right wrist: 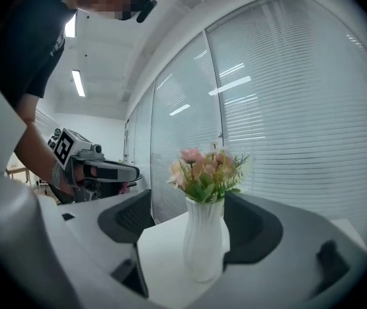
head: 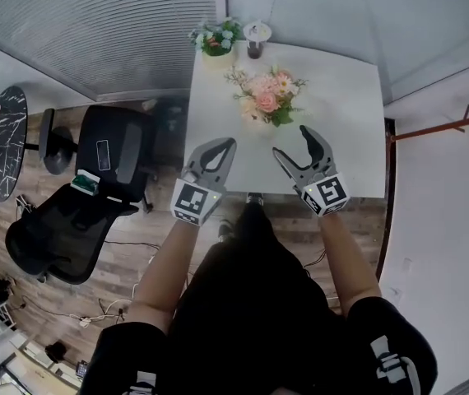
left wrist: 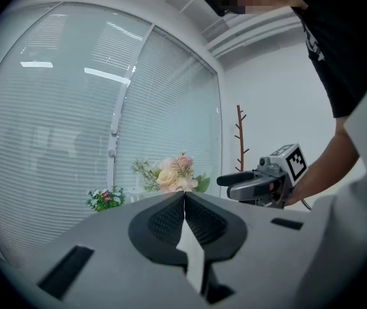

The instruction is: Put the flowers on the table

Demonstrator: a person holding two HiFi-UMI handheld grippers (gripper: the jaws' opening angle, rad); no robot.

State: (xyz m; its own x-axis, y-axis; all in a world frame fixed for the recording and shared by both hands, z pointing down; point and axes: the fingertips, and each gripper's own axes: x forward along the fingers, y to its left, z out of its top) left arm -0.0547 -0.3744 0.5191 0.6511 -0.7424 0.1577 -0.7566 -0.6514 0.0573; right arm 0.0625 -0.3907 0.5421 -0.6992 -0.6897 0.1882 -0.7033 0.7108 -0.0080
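A bouquet of pink and cream flowers (head: 267,97) stands upright in a white ribbed vase (right wrist: 204,237) near the middle of the white table (head: 341,130). My right gripper (head: 292,142) is open just short of the vase. In the right gripper view the vase shows in the gap of the right gripper (right wrist: 193,211), touching neither jaw. My left gripper (head: 228,145) is shut and empty, left of the bouquet over the table's near part. The left gripper (left wrist: 185,197) looks toward the flowers (left wrist: 172,174) and the right gripper (left wrist: 235,179).
A small green potted plant (head: 216,39) and a dark cup (head: 257,39) sit at the table's far edge by the blinds. Black office chairs (head: 111,155) and a dark round table (head: 4,138) stand to the left. A coat rack (left wrist: 240,140) stands behind.
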